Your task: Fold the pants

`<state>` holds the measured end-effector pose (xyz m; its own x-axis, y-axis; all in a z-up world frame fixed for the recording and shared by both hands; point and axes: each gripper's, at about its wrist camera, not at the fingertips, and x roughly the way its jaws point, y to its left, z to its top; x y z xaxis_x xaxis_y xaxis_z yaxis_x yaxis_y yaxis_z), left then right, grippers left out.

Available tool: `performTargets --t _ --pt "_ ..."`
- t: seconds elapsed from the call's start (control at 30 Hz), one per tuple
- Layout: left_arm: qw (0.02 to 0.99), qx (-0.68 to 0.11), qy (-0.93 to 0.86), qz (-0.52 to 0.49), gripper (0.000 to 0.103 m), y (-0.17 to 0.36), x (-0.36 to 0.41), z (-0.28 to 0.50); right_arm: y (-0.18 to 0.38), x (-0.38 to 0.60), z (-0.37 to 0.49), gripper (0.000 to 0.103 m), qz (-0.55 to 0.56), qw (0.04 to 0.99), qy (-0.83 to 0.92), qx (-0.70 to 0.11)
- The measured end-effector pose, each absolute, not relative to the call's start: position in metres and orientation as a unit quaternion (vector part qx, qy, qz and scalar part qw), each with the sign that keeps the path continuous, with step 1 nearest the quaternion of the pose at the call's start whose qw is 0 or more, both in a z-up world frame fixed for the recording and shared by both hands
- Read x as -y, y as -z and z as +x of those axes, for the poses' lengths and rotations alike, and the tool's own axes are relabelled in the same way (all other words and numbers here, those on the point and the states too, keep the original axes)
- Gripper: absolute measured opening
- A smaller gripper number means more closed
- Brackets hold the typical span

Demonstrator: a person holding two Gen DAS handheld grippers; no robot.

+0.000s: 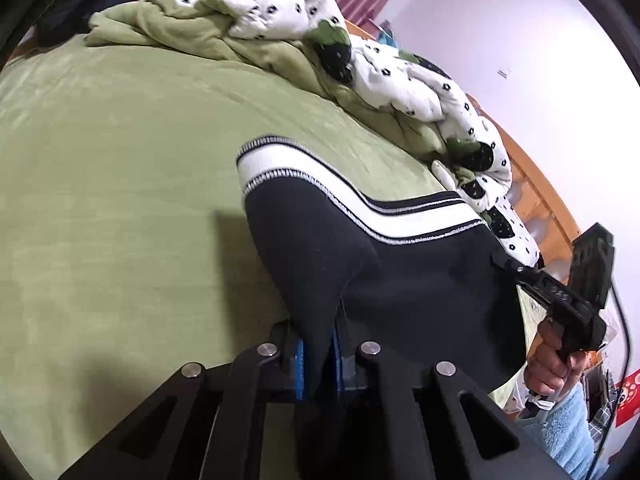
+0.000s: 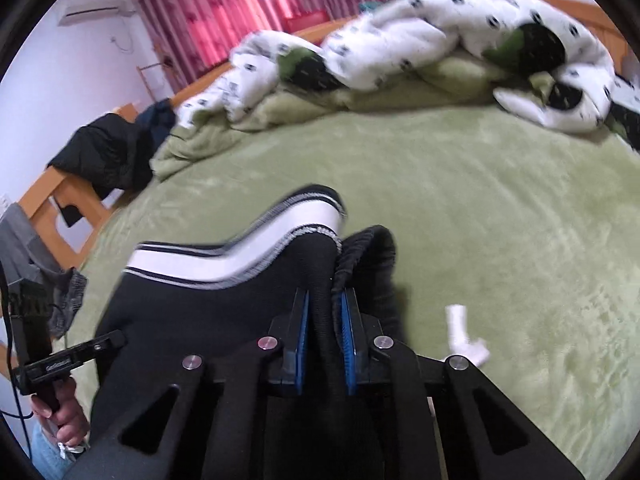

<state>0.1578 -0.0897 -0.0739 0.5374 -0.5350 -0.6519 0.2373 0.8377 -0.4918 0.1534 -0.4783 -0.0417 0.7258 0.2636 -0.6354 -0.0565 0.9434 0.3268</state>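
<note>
The black pants (image 1: 400, 280) with a white side stripe edged in black lines are held stretched between both grippers above the green bed. My left gripper (image 1: 318, 344) is shut on a black fold of the pants between its blue pads. My right gripper (image 2: 326, 320) is shut on the gathered black waistband of the pants (image 2: 224, 308). In the left wrist view the right gripper (image 1: 504, 260) meets the pants at their right edge. In the right wrist view the left gripper (image 2: 116, 338) touches the pants at lower left. A white drawstring end (image 2: 464, 336) hangs beside the right gripper.
The green blanket-covered bed (image 1: 120, 160) lies below. A rumpled white and green patterned duvet (image 1: 360, 48) runs along the far side by the wooden bed frame (image 1: 536, 196). Dark clothes (image 2: 108, 152) lie on the wooden frame at left. Pink curtains (image 2: 224, 4) hang behind.
</note>
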Motion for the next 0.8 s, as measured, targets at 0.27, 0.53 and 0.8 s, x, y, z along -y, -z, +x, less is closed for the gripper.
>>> performTargets --t 0.27,0.53,0.8 --pt "0.898 -0.383 0.153 -0.155 0.010 0.032 -0.020 0.145 0.017 0.377 0.157 0.014 0.155 0.909 -0.171 -0.347" --pt "0.876 -0.463 0.095 -0.095 0.012 0.065 -0.083 0.157 0.052 0.289 0.186 0.014 0.164 0.882 -0.230 -0.378" --pt "0.862 -0.483 0.077 -0.137 0.065 0.112 -0.092 0.141 0.091 0.284 0.186 0.028 0.043 0.901 -0.156 -0.401"
